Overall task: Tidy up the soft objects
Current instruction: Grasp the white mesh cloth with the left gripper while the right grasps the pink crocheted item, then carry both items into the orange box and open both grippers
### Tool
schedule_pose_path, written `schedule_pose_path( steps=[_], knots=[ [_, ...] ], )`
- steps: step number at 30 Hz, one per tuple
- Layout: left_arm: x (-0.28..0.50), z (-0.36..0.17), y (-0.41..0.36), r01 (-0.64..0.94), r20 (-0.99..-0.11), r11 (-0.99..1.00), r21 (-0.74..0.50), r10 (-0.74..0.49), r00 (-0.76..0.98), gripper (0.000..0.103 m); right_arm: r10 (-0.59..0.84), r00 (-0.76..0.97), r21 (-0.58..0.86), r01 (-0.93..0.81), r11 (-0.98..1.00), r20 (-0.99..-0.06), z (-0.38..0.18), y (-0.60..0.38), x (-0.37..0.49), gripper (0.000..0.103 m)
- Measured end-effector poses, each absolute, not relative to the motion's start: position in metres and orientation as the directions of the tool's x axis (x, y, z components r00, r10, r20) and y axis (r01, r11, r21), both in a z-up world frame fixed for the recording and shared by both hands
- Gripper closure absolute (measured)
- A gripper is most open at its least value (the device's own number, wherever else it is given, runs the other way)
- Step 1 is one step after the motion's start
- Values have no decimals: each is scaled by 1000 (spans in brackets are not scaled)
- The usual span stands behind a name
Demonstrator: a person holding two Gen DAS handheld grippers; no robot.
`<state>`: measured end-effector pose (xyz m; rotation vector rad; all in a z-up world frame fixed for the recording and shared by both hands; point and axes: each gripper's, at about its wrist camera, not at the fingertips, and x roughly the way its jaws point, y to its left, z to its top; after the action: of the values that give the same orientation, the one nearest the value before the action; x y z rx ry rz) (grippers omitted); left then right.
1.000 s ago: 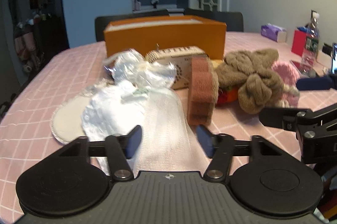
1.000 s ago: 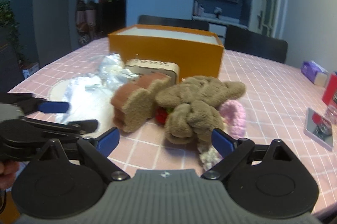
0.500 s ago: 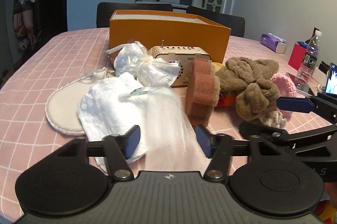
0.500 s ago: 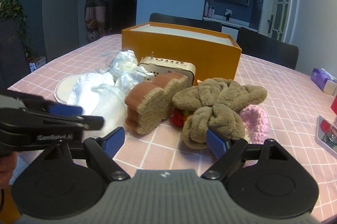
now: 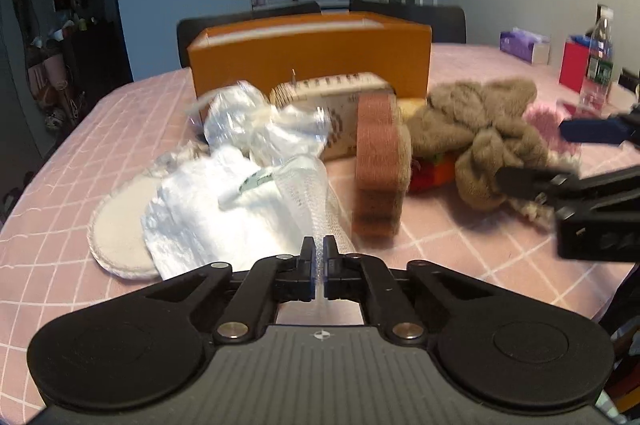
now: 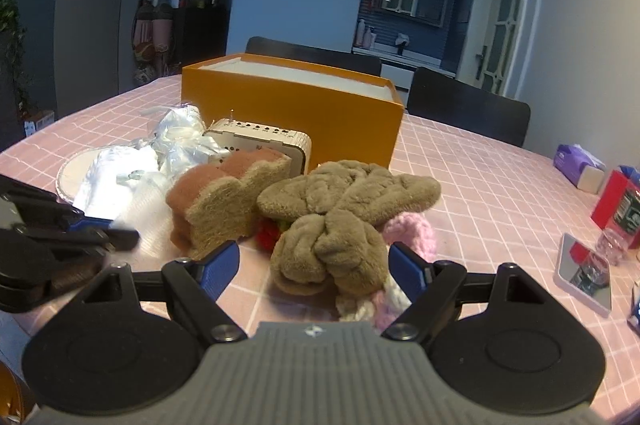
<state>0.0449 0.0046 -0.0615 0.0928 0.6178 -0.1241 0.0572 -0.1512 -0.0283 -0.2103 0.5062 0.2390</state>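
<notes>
Left gripper (image 5: pixel 319 257) jaws, just closing, are now pinching the white mesh cloth (image 5: pixel 320 201) lying in front of the orange box (image 5: pixel 312 61); first pickup starting. Right gripper (image 6: pixel 314 267) is gaping, hovering at the brown plush (image 6: pixel 340 225).

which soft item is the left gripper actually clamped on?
The white mesh cloth: the shut left gripper pinches its near end. The brown plush merely sits between the open right gripper.

Pink checked desk (image 6: pixel 480 177). Orange box (image 6: pixel 288 113) stood mid-desk; directly before it lay wooden radio (image 6: pixel 260 145), brown plush bow (image 6: pixel 344 209), toast-shaped cushion (image 6: pixel 224 201). Left of box: round pad (image 5: pixel 116 225), white cloth (image 5: pixel 200 221). Far right: tissue pack (image 6: pixel 578 169), phone (image 6: pixel 584 273).
</notes>
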Motion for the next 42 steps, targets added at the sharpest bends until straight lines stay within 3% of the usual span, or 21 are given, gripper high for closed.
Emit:
schedule_pose_path(
  steps=[7,11,13,15,20,22,30,42],
  knots=[
    [41,-33,15,119,-513,992,-34,-119,850,102,109,875,-163,-207,965,-472,-25,-165,60,23],
    [46,-30,12,129,-509,991,-40,-131,851,102,66,861,-161,-169,972,-504,-35,-178,65,24],
    [48,-31,10,133,-512,990,-39,-134,849,102,51,849,-160,-157,975,-525,-42,-183,68,40],
    [47,-32,9,132,-514,990,-40,-134,847,102,55,837,-144,-158,977,-544,-48,-186,71,48],
    [44,-32,11,122,-513,991,-46,-129,848,102,33,839,-169,-148,974,-543,-55,-188,71,59],
    [43,-31,12,121,-512,991,-53,-131,849,102,21,839,-186,-145,972,-544,-56,-188,71,77],
    [31,-18,12,133,-461,990,-38,-136,877,102,8,859,-191,-123,974,-512,-34,-199,66,83],
    [15,9,18,181,-389,982,-55,-188,902,102,25,933,-201,-104,974,-358,20,-205,30,83]
  ],
)
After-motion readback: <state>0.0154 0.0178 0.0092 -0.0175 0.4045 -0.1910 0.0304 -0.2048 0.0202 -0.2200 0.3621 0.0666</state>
